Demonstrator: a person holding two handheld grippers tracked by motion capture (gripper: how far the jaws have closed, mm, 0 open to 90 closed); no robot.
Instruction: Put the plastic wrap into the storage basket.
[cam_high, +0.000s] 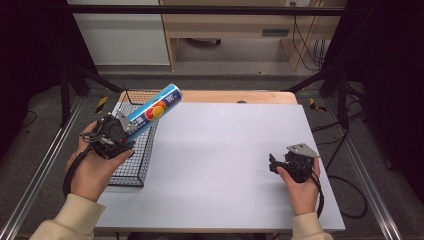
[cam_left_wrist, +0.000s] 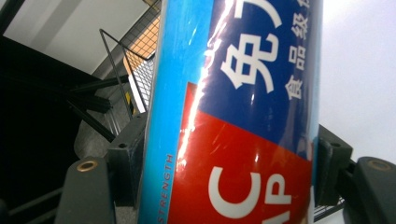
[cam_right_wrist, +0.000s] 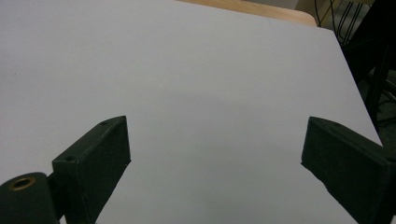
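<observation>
Overhead, label by label:

Left gripper (cam_high: 119, 131): held in the person's left hand (cam_high: 95, 167) at about nine o'clock on the table, above the wire basket; its jaws are clamped on the lower part of a blue tube.

Blue tube (cam_high: 153, 111): a long glossy cylinder, blue with a red and orange patch and white lettering. It is lifted clear of the table and tilted, its free end pointing toward one o'clock from the jaws. In the left gripper view the tube (cam_left_wrist: 233, 112) stands between the two black jaws, which press its sides at left and right; white characters sit on dark blue above, large white letters on red below.

Wire basket (cam_high: 131, 170): black mesh, at the left edge of the table, running from about ten o'clock to eight o'clock. The tube hangs over its far half, not touching it. Part of the mesh (cam_left_wrist: 140, 74) shows behind the tube in the left gripper view.

Right gripper (cam_high: 272, 164): held in the right hand (cam_high: 300, 187) at about four o'clock, low over the table, jaws pointing toward nine o'clock. In the right gripper view its jaws (cam_right_wrist: 215, 154) stand wide apart with nothing between them.

Table (cam_high: 225, 150): a pale grey sheet over a wooden top whose edge shows at twelve o'clock; the sheet (cam_right_wrist: 187, 70) lies bare ahead of the right jaws.

Relation: tube and left gripper sit well apart from the right gripper.
</observation>
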